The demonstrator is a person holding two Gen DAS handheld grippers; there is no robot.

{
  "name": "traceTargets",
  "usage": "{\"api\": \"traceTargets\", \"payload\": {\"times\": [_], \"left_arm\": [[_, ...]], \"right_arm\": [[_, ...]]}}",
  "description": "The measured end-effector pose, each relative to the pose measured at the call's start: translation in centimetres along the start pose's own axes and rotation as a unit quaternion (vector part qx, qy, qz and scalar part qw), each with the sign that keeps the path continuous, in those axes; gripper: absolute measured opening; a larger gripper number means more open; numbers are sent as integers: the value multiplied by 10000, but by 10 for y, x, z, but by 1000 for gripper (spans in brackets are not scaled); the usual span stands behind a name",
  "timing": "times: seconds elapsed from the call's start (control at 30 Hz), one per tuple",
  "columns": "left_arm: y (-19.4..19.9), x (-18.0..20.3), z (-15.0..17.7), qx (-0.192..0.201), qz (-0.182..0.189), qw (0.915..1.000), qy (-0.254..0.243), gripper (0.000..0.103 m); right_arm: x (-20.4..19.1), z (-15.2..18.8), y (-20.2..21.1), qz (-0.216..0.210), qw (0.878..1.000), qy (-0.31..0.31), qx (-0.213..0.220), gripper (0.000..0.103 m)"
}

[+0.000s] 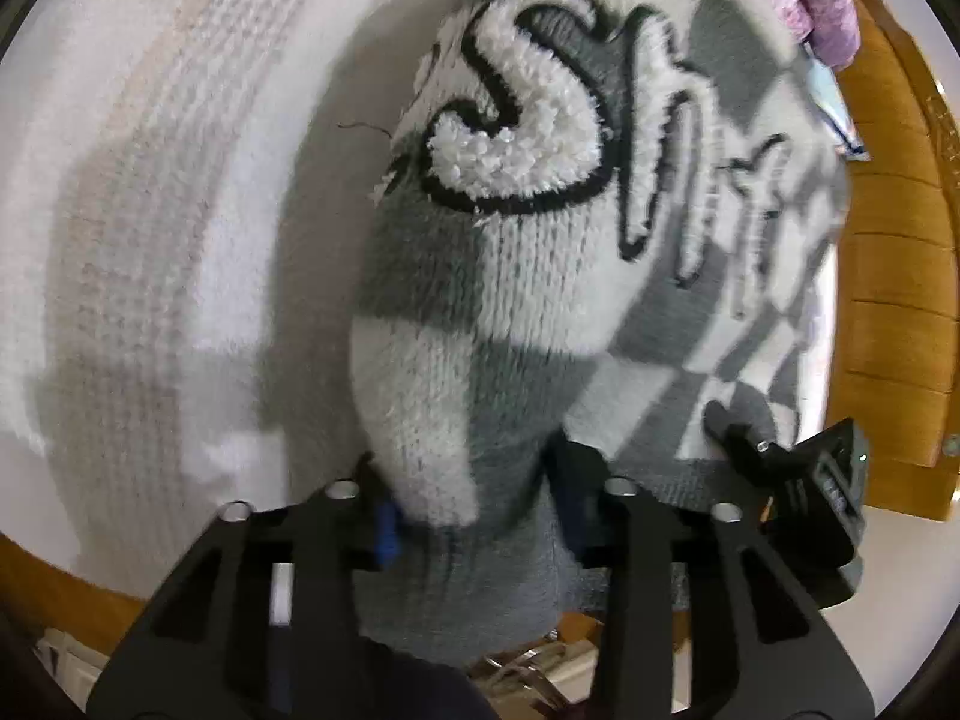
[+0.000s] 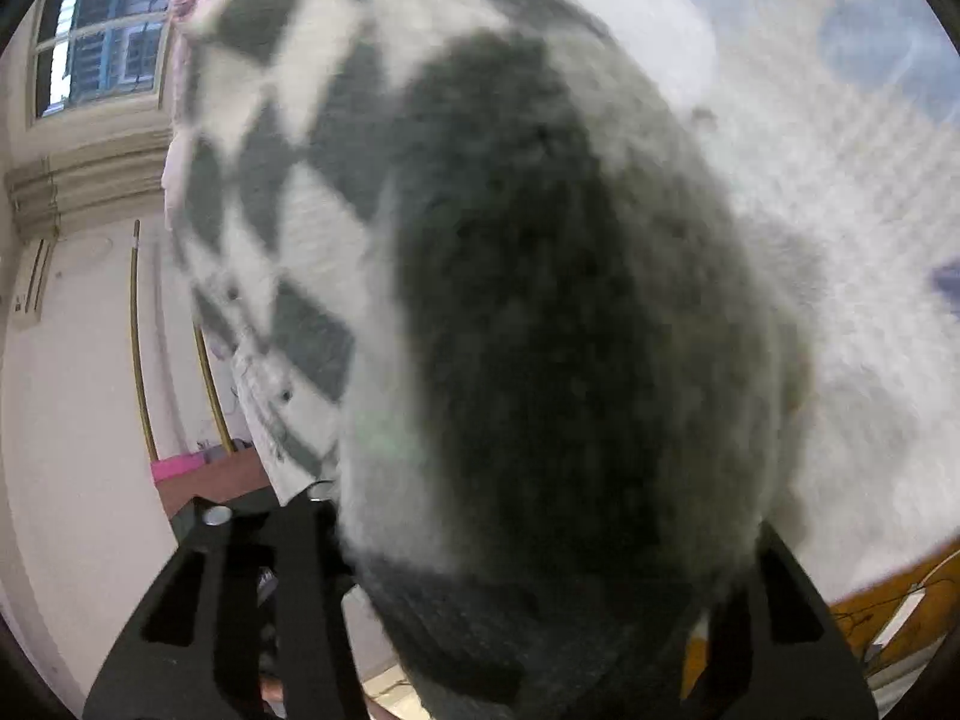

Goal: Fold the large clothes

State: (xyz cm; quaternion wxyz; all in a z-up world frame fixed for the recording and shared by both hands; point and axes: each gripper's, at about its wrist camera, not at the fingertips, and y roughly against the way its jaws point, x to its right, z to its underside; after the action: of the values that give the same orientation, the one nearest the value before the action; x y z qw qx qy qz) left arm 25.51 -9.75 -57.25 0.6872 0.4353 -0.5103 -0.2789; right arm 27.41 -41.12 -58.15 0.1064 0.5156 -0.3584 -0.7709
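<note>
Item: grey-and-white checked knit sweater (image 1: pixel 510 312), lying bunched on a white knitted cover (image 1: pixel 150 210) over a wooden surface (image 1: pixel 900 300). The left wrist view is showing the left gripper (image 1: pixel 474 516) clamping a fold near the hem, fuzzy white lettering (image 1: pixel 528 120), and the right gripper (image 1: pixel 774 450) pinching the hem nearby. The right wrist view, blurred, is showing only cloth filling the right gripper's jaws, plus a window (image 2: pixel 96 30).

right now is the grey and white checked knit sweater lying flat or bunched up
Bunched up: the grey and white checked knit sweater bulges in a rounded hump between both grippers, not spread flat.
</note>
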Motion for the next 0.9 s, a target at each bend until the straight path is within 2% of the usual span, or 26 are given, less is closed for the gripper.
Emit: {"api": "traceTargets", "payload": {"times": [0.07,0.23,0.3,0.4,0.43,0.47,0.5,0.63,0.73,0.83,0.9], "left_arm": [[18,12,-3,-22,150,9998,-161,30],[75,45,-20,137,421,9973,-586,27],[104,67,-32,302,584,9949,-767,26],[134,101,-44,532,604,9892,-1225,26],[142,101,-48,559,652,9881,-1277,26],[148,113,-51,596,727,9866,-1336,26],[159,107,-56,619,759,9858,-1367,26],[168,142,-61,759,911,9805,-1566,26],[160,186,-60,893,998,9760,-1718,26],[144,233,-70,1067,1074,9716,-1818,26],[132,259,-79,1182,1128,9693,-1838,26]], "right_arm": [[-21,4,13,62,9999,95,120,42],[-102,11,41,372,9962,587,522,39],[-138,13,50,503,9929,811,706,38],[-174,5,73,663,9862,1154,987,36],[-181,1,80,682,9843,1218,1079,36],[-181,-3,89,636,9839,1224,1140,35],[-183,-6,97,599,9832,1247,1189,35],[-171,-26,138,595,9790,1394,1362,35],[-165,-50,168,497,9766,1442,1519,35],[-161,-87,199,362,9734,1545,1653,35],[-155,-124,222,238,9702,1694,1715,35]]}}
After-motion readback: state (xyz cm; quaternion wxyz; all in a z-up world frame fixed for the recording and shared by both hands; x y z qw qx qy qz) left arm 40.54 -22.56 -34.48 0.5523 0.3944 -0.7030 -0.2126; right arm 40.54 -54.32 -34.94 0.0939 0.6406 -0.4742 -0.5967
